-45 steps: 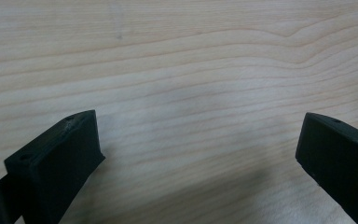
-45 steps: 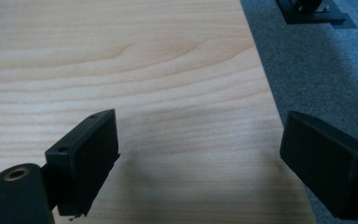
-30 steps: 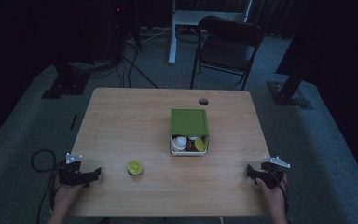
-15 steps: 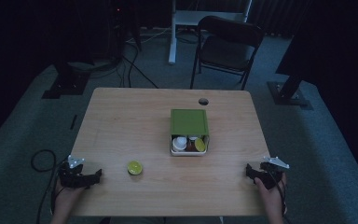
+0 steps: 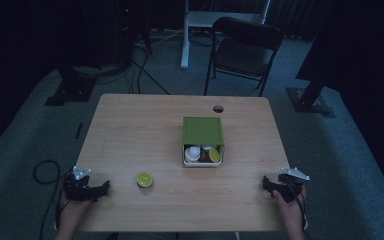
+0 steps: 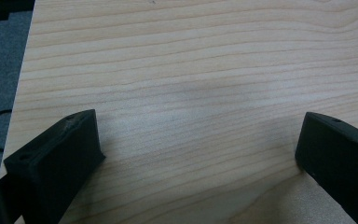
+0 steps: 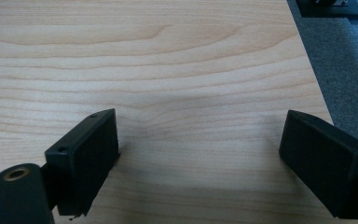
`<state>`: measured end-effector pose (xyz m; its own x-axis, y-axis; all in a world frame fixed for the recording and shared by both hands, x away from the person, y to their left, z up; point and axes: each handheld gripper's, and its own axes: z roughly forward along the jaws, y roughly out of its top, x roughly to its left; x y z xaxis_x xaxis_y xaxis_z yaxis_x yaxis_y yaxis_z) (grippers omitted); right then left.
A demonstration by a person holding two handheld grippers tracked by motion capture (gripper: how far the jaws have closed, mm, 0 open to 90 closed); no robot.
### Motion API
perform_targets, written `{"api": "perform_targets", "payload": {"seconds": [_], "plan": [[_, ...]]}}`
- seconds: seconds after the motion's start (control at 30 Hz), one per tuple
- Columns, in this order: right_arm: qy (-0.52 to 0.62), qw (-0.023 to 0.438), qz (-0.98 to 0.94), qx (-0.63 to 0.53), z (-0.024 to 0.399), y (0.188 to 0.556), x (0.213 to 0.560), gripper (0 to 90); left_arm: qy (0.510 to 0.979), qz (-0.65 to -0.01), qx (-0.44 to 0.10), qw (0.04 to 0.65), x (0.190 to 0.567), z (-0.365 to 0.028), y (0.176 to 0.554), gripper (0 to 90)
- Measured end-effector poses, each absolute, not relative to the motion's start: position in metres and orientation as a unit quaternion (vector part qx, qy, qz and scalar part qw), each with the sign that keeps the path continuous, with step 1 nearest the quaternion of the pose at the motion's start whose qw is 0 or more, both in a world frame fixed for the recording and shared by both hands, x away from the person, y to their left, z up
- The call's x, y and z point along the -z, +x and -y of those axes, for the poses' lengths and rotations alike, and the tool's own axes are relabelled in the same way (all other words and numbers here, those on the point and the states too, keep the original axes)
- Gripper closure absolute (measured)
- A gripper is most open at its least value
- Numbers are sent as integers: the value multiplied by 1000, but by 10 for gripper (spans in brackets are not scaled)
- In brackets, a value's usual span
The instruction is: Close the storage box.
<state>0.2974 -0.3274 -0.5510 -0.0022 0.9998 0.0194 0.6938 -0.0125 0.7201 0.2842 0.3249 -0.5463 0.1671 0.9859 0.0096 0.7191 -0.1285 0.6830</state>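
Observation:
A green box [image 5: 203, 131] stands right of the table's middle, its lid slid back. Its near end is uncovered and holds several small pots, white, dark red and yellow-green. A small lime-green round lid or cup [image 5: 143, 179] lies on the wood left of the box, nearer the front. My left gripper [image 5: 104, 187] rests at the front left corner, open, with bare wood between its jaws [image 6: 198, 123]. My right gripper [image 5: 267, 183] rests at the front right corner, open over bare wood [image 7: 200, 120]. Both are far from the box.
The wooden table [image 5: 140, 130] has a round cable hole [image 5: 218, 108] behind the box. A dark folding chair [image 5: 242, 52] stands beyond the far edge. A cable [image 5: 42, 167] loops on the grey carpet at the left.

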Motion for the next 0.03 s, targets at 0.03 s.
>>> {"api": "perform_targets", "payload": {"seconds": [0.03], "plan": [[653, 270, -649, -283, 327, 297, 551, 111, 712, -599, -240, 278, 546, -325, 284, 1]]}}
